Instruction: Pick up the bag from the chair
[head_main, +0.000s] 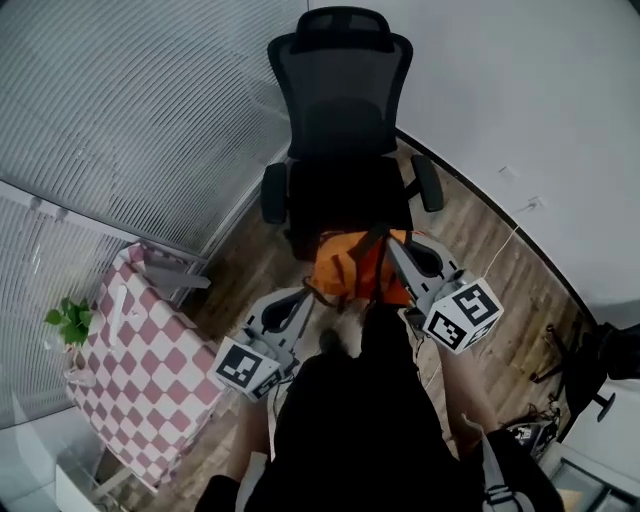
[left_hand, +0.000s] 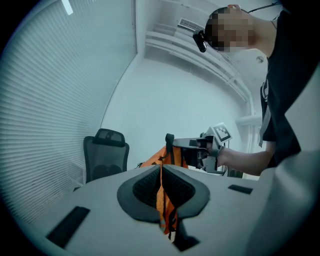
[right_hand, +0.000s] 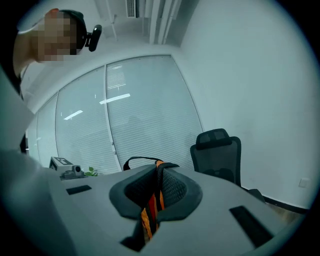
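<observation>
Both grippers have the bag! The orange bag (head_main: 348, 266) hangs between them, in front of the black chair (head_main: 340, 120) and close to the person's body. The seat looks bare, so I judge the lift itself is as good as made.

The left gripper (head_main: 307, 294) has its fingers (left_hand: 142, 187) pressed together on a thin orange strap (left_hand: 161, 200), which runs straight down the seam between them. The right gripper (head_main: 386, 244) has its fingers (right_hand: 172, 187) clamped on a strap too, this one a black cord over orange webbing (right_hand: 149, 210) (a firm bite on both sides, by the look of it).

As for the pose, the left gripper comes in low from the person's left and points up toward the bag. The right gripper reaches in from the right, with its marker cube (head_main: 462, 316) turned to the camera. The two meet almost nose to nose over the load.

The next move, I reckon, calls for holding both clamps tight and carrying the bag away level, so neither strap slips. The checked bench (head_main: 140, 370) with the small plant (head_main: 68, 322) stands well apart on the left, out of the way.
</observation>
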